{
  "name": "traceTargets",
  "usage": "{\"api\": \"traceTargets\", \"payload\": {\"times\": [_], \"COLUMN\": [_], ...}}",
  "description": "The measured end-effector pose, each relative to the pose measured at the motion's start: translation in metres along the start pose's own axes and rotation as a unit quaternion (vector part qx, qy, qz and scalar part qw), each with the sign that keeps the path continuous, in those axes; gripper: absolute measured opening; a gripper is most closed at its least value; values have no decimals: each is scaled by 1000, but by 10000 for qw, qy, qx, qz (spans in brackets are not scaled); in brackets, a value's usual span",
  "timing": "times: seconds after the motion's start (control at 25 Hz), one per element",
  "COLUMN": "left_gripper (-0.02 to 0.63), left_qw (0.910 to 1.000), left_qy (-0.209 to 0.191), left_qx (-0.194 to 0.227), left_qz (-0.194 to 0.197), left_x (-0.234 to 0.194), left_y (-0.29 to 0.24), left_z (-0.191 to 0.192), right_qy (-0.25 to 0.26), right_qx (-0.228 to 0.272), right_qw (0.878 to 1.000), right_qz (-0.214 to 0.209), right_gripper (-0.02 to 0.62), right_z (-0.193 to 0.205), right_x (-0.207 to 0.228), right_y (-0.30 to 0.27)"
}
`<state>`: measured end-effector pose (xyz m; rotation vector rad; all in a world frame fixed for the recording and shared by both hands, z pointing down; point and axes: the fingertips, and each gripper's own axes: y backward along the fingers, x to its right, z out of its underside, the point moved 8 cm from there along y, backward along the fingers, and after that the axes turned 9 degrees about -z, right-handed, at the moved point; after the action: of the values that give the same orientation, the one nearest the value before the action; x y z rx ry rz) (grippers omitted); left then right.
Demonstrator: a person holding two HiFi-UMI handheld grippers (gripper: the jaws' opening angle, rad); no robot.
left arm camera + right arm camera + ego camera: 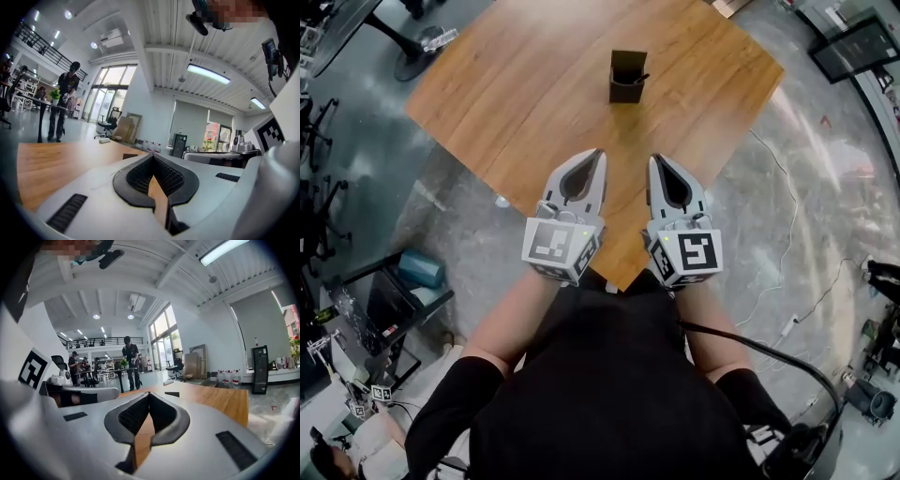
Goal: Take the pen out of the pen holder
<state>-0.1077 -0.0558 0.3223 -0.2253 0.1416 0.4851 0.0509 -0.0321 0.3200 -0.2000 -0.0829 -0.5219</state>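
Observation:
A black square pen holder (625, 77) stands on the wooden table (516, 94), toward its far side. A dark pen (642, 79) pokes out at the holder's right edge. My left gripper (599, 153) and right gripper (656, 158) hover side by side over the table's near corner, well short of the holder. Both are shut with nothing between the tips. In the left gripper view only the holder's top (130, 156) shows over the shut left gripper (153, 156). The right gripper view likewise shows the holder (171, 394) just beyond the shut right gripper (149, 393).
The table's near corner (619, 277) points at the person. An office chair base (422, 54) stands on the floor at far left, and a cart with a blue box (422, 268) at near left. Cables (787, 281) trail on the floor to the right. People (130, 363) stand in the background.

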Motion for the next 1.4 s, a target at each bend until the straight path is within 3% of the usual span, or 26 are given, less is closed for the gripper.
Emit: {"api": "traceTargets", "payload": {"times": [0.84,1.12,1.24,1.4], "left_gripper": [0,0,0,0], "left_qw": [9983,9970,9963,9956], "left_qy": [-91,-39,-21,13], "left_qx": [-540,-729,-797,-861], "left_qz": [-206,-274,-314,-356], "left_x": [-46,-62,-67,-72], "left_y": [-181,-209,-216,-221], "left_z": [54,76,83,89], "right_qy": [-368,-782,-915,-890], "right_qx": [-1017,-1226,-1270,-1306], "right_qw": [9941,9891,9871,9868], "right_qz": [-121,-212,-342,-361], "right_gripper": [15,18,81,86], "right_z": [62,85,92,94], "right_x": [136,155,162,168], "right_y": [-156,-189,-200,-214]}}
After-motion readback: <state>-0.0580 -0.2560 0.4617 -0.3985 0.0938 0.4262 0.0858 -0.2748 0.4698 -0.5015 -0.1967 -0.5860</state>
